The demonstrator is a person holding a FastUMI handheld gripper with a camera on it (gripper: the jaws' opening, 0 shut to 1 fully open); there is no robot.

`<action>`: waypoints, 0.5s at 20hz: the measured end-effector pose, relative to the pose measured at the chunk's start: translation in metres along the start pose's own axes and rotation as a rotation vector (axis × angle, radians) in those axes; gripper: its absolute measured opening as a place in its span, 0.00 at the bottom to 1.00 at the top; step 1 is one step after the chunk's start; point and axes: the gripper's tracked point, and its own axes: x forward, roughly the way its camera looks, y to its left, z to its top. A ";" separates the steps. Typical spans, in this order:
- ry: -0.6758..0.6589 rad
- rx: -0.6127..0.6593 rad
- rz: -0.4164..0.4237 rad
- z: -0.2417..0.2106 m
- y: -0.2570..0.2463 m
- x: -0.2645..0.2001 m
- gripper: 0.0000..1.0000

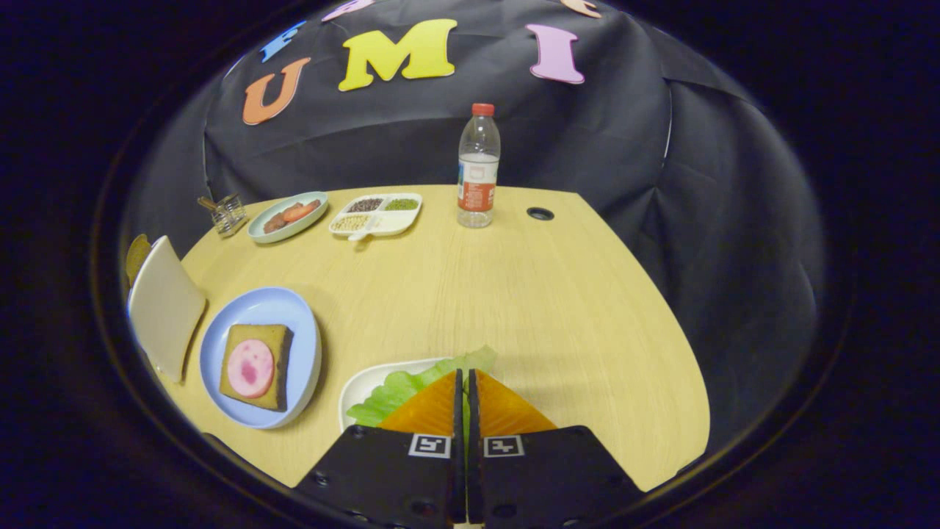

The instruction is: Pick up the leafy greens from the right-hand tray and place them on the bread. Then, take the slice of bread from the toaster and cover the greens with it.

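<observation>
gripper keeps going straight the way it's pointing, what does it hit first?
The greens: they lie at the tips of the gripper, whose fingers are nearly together with a sliver of leaf between them. Further along that line stands the bottle, though depth is hard to judge.

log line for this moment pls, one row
phase: grasp greens | gripper: shut on leafy greens at white tray | bread: on blue plate, not yet covered

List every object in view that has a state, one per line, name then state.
Hand-held gripper: fingers nearly closed, pinching the greens.
Green leafy lettuce: in the fingers, over the white tray.
Brown bread slice: flat on the round blue plate, pink ham round on top, no greens yet.
Clear plastic bottle with red cap: upright, capped.
White toaster: bread slice sticking out.
</observation>
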 end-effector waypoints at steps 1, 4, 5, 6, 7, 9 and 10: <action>0.002 0.000 0.013 -0.002 0.002 0.001 0.05; 0.009 -0.055 -0.019 -0.006 -0.006 0.002 0.39; 0.022 -0.061 -0.008 -0.009 -0.003 0.002 0.48; 0.037 -0.068 -0.015 -0.012 -0.004 0.003 0.48; 0.038 -0.081 -0.035 -0.013 -0.009 0.005 0.48; 0.041 -0.112 -0.057 -0.018 -0.011 0.008 0.55; 0.048 -0.128 -0.066 -0.020 -0.011 0.009 0.56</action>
